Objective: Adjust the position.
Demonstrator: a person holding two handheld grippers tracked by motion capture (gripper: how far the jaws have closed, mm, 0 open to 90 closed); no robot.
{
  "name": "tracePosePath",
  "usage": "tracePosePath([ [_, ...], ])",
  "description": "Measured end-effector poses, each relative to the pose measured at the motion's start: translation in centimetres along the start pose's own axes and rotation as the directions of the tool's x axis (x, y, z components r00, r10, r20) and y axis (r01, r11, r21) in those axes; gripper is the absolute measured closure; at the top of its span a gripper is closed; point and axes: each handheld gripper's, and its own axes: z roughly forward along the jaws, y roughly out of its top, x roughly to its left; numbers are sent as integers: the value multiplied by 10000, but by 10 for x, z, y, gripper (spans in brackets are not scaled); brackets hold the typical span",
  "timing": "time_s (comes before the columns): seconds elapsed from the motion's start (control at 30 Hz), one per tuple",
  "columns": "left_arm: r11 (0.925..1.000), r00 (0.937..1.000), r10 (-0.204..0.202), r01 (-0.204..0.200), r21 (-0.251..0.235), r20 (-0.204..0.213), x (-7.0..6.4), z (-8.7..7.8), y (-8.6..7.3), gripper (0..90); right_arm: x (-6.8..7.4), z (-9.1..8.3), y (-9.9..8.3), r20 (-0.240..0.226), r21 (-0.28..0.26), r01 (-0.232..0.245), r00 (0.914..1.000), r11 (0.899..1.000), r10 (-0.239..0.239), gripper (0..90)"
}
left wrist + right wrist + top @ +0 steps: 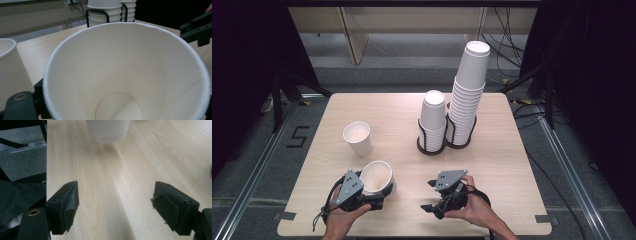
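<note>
my left hand-held gripper [379,192] grips a plain white paper cup [377,176], no print; my right hand-held gripper [430,196] gapes, released, above the pale wooden desk [507,165].

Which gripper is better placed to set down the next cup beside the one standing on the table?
Left. The left gripper already holds a cup, close to the standing cup. The right gripper is open, empty and farther away.

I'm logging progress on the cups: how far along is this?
Done: one paper cup stands upright alone on the table. In hand: the left tool grips a second cup, tilted with its mouth up. The right tool is open and empty. Left: two racked stacks, the short stack and tall stack, remain.
</note>
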Motion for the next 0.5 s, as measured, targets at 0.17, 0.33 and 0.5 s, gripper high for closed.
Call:
tracePosePath([
  [0.17, 9992, 9978, -51, 77, 386, -667, 10, -2, -4, 127, -4, -8, -9, 222, -3, -324, 9992, 9995, 324, 228],
  [0.33, 9986, 9927, -265, 317, 429, -1174, 23, -4, -7, 126, -7, -12, -17, 428, -13, -483, 9979, 9988, 483, 227],
  [0.5, 9976, 9871, -507, 573, 394, -1519, 34, -5, -9, 126, -7, -15, -20, 494, -29, -510, 9975, 9987, 510, 230],
])
